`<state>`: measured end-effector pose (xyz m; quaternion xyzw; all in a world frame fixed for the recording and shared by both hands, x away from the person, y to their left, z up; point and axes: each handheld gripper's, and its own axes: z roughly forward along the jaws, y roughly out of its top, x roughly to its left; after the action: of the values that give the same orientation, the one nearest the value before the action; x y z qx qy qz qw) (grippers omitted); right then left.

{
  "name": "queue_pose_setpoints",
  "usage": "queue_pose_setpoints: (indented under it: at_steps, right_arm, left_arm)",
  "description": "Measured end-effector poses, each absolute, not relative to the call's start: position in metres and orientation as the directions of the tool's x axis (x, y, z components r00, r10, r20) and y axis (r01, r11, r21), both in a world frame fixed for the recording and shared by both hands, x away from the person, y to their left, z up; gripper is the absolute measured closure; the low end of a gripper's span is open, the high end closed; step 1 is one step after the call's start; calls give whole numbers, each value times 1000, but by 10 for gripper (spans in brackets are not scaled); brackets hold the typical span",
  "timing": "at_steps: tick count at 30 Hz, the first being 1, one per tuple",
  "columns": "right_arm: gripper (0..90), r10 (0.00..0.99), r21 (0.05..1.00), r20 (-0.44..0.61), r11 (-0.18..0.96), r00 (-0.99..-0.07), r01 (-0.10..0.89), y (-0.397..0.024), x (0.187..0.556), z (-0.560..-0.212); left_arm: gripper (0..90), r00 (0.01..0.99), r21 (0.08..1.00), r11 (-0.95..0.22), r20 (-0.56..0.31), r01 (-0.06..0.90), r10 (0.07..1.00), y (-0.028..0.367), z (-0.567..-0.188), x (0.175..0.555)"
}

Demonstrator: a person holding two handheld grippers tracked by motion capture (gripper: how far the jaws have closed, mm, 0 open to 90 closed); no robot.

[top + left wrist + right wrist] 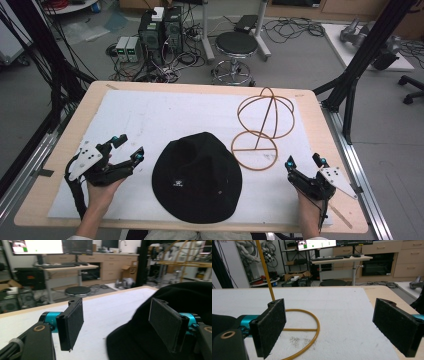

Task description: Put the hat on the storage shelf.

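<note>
Worktop [60, 200]: lying under a white mat.
Hat [197, 175]: black, lying flat at mat's near-centre, just left of wire stand [262, 127]; its edge is sitting by the left tool's right pad.
Left tool [125, 152]: gaping wide, gripping nothing, hovering just left of hat; best pinching the brim squarely.
Right tool [305, 162]: gaping wide, empty, waiting beside stand.

Hat [197, 176] centre on mat [150, 120]; wire stand [261, 129] behind-right.
</note>
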<state>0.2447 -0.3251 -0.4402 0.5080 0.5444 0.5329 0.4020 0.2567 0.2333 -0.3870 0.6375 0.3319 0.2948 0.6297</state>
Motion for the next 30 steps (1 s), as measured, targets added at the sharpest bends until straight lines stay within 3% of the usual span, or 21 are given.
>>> queue_pose_setpoints:
  at_steps: [20, 30]
  right_arm:
    - [107, 980, 989, 102, -81, -168, 124, -325, 245, -440]
    - [107, 981, 989, 97, -76, -168, 128, -324, 245, -441]
  left_arm:
    - [277, 752, 995, -23, -59, 97, 657, 205, -388, 260]
    - [277, 840, 989, -75, -70, 131, 538, 193, -392, 272]
